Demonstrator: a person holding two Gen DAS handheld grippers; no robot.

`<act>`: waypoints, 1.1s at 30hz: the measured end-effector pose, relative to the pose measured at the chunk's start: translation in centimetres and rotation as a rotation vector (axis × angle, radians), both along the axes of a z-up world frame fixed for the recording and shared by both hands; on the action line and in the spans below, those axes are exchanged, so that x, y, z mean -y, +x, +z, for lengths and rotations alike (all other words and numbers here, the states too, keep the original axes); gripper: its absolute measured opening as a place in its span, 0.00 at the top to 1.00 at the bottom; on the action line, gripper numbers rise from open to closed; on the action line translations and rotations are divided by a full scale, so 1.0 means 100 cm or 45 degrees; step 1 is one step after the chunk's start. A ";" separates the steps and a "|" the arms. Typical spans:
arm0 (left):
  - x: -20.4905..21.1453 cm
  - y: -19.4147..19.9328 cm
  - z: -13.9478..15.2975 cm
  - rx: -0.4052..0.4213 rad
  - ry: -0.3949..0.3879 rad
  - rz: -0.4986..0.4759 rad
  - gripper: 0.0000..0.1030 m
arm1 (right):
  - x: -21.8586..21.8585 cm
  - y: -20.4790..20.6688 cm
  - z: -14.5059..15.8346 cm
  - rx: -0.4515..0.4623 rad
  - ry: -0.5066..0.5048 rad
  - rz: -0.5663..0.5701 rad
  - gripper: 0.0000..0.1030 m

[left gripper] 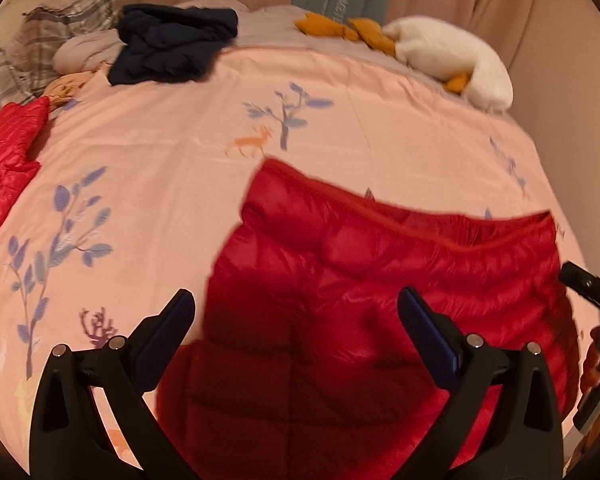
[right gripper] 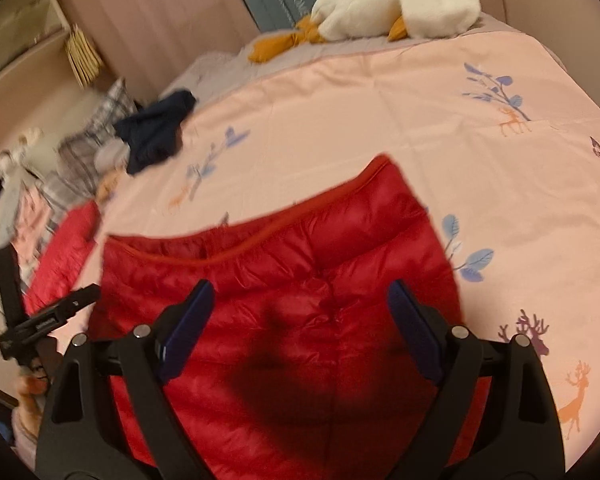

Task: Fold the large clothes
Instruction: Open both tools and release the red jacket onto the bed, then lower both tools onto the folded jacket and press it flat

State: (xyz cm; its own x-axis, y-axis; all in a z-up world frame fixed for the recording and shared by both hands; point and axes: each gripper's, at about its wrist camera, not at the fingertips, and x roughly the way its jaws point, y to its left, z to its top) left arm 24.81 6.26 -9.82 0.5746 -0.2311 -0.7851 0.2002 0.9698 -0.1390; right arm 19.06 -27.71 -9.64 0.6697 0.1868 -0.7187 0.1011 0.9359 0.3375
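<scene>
A red quilted puffer garment lies on the pink bedspread, partly folded, with its hem edge toward the far side. It also shows in the right wrist view. My left gripper is open and empty, hovering above the garment's left part. My right gripper is open and empty above the garment's middle. The left gripper's body shows at the left of the right wrist view. The right gripper's body shows at the right edge of the left wrist view.
A second red puffer piece lies at the bed's left edge. A dark navy garment is crumpled near plaid pillows. A white plush goose lies at the far side by the wall. A wooden shelf stands left of the bed.
</scene>
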 end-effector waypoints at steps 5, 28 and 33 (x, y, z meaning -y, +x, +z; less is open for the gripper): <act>-0.003 0.013 -0.036 -0.107 0.052 0.024 0.01 | 0.001 0.018 -0.044 -0.144 0.008 -0.026 0.13; -0.011 -0.081 0.000 0.061 0.006 -0.076 0.01 | -0.041 -0.083 0.007 0.112 -0.197 0.069 0.11; -0.009 -0.100 -0.022 0.038 0.044 -0.080 0.01 | -0.047 -0.107 -0.017 0.057 -0.230 0.068 0.11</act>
